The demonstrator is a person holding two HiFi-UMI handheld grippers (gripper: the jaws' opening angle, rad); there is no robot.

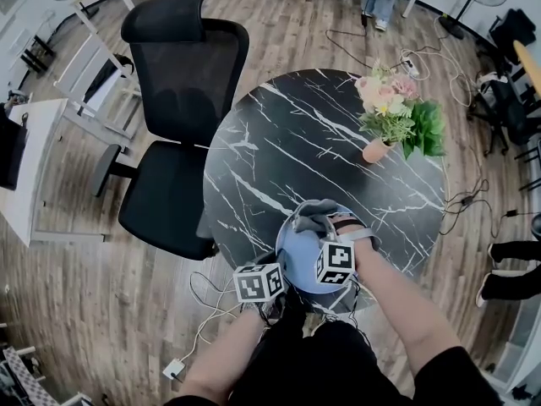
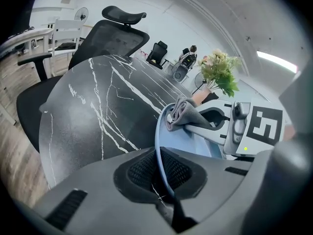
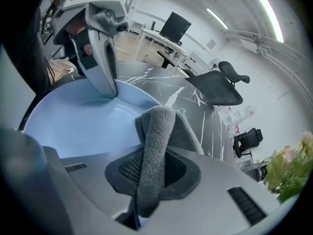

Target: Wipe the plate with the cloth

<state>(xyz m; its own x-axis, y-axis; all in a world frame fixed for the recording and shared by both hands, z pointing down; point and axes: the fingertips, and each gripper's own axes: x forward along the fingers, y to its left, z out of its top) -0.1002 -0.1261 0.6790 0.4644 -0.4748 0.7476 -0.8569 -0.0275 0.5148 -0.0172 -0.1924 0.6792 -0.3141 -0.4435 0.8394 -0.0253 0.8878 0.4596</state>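
A light blue plate (image 1: 297, 259) is at the near edge of the round black marble table (image 1: 279, 150), tilted up on edge. My left gripper (image 1: 272, 271) is shut on the plate's near rim; in the left gripper view the thin rim (image 2: 158, 146) runs between the jaws of the left gripper (image 2: 164, 174). A grey cloth (image 1: 316, 215) rests against the plate's far part, with my right gripper (image 1: 335, 227) shut on it. In the right gripper view a fold of the cloth (image 3: 155, 146) is clamped in the right gripper (image 3: 151, 175) over the plate's face (image 3: 73, 126).
A pot of pink flowers (image 1: 387, 112) stands at the table's right side. A black office chair (image 1: 177, 134) sits close to the table's left edge. Cables (image 1: 199, 328) trail on the wooden floor near me. A white desk (image 1: 25, 167) stands at the far left.
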